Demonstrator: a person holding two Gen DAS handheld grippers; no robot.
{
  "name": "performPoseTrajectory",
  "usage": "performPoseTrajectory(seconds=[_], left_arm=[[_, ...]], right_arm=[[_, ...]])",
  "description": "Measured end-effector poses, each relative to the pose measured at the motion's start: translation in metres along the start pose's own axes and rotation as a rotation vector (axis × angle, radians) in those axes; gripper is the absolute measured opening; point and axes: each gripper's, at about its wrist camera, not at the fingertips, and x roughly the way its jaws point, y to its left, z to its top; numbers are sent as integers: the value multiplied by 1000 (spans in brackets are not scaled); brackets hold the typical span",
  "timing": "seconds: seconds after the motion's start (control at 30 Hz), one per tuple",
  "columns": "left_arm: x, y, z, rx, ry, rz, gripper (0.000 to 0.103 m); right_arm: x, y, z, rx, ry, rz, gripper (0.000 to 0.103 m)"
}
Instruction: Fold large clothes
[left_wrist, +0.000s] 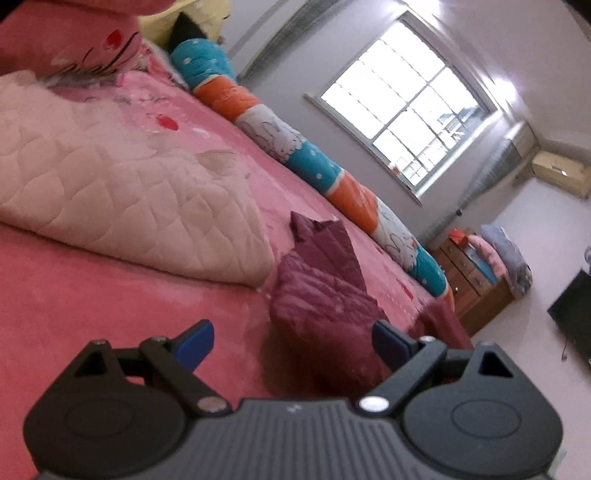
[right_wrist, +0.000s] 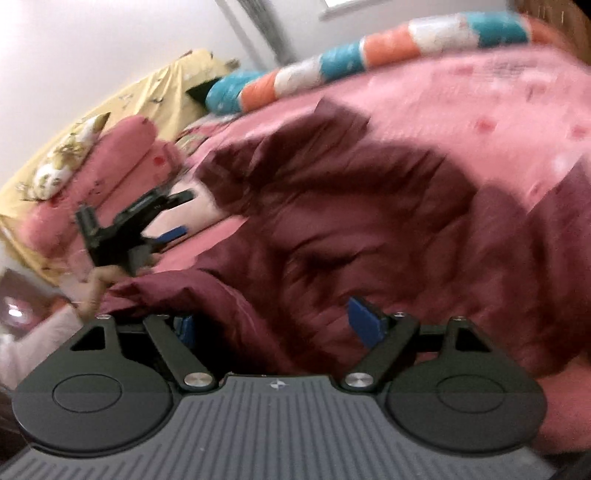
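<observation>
Right view is blurred. The jacket (right_wrist: 332, 229) lies crumpled on the bed (right_wrist: 480, 110), reaching its near edge. Right gripper (right_wrist: 280, 321) gapes wide over the jacket; left gripper (left_wrist: 291, 339) tilted, wide, empty.

Daylight enters through the window (left_wrist: 402, 107) at 1 o'clock in the left wrist view; its panes are blown out to white, and glare spreads on the wall (left_wrist: 506, 81) beside it. The room is evenly bright, with soft light. A dark shadow lies on the bed (left_wrist: 74, 295) under the jacket (left_wrist: 325, 291) near 6 o'clock. This view is slightly soft, with straight lines bowed and black corners from the fisheye. The right wrist view is heavily motion-blurred: the jacket (right_wrist: 351, 221) and bedding smear, worst toward 3 o'clock, while the near gripper body stays sharp. The wall at 11 o'clock is washed pale.
</observation>
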Motion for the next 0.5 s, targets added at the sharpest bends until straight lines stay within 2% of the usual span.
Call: performPoseTrajectory(seconds=[0.17, 0.27, 0.4, 0.5], left_arm=[[16, -5, 10, 44, 35, 12, 92], [33, -10, 12, 72, 71, 27, 92], [54, -12, 16, 53, 110, 5, 92], [67, -11, 17, 17, 131, -18, 92]], right_arm=[[-21, -14, 5, -132, -74, -114, 102], [-17, -15, 7, -246, -38, -141, 103], [-34, -22, 7, -313, 32, -83, 103], [-51, -34, 15, -286, -8, -37, 103]])
